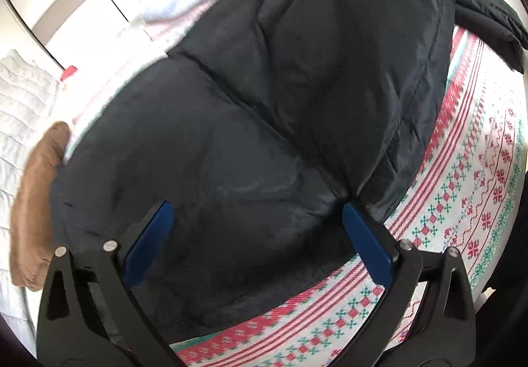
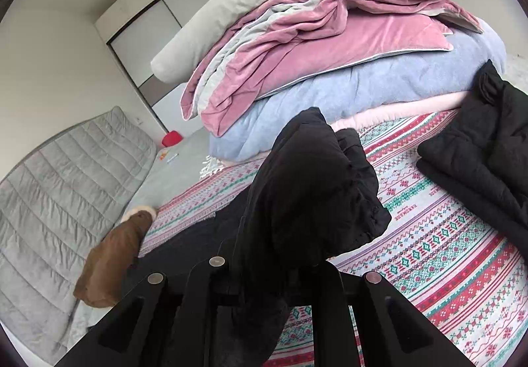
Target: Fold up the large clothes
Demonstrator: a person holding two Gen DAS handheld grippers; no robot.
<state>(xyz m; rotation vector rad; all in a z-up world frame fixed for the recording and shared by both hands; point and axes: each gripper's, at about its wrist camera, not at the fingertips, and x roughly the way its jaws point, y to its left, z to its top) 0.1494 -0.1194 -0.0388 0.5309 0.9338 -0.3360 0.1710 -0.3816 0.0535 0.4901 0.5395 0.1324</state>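
Far left: a brown garment [image 1: 36,212] lay bunched at the bed's edge, beside a grey quilted mat [image 2: 66,175], well clear of the work
Left gripper [image 1: 257,218]: spread wide, blue pads [image 1: 150,235] either side of the cloth, nothing pinched; it hung over the near hem, pointing steeply down
Black puffer jacket [image 1: 280,96]: spread on the patterned bedspread [image 1: 462,195], filling the left wrist view; its long axis ran away from the left gripper, from the near hem up towards the pile of bedding
Key relation: the jacket body lay straight ahead of and under the open jaws, the hem right between the pads, so the left hand looked nearer the free edge
Right gripper [image 2: 264,294]: pressed nearly together, pinching a bunched fold of the same black jacket, which rose lumpy above its fingers, lifted off the bedspread
Behind: pink blanket [image 2: 330,23] and pale blue duvet [image 2: 363,86] stacked high
Far right: a second black coat [image 2: 478,152] lay folded, well apart
Judgement: the fold looked under way; the left would likely need to close on the hem next
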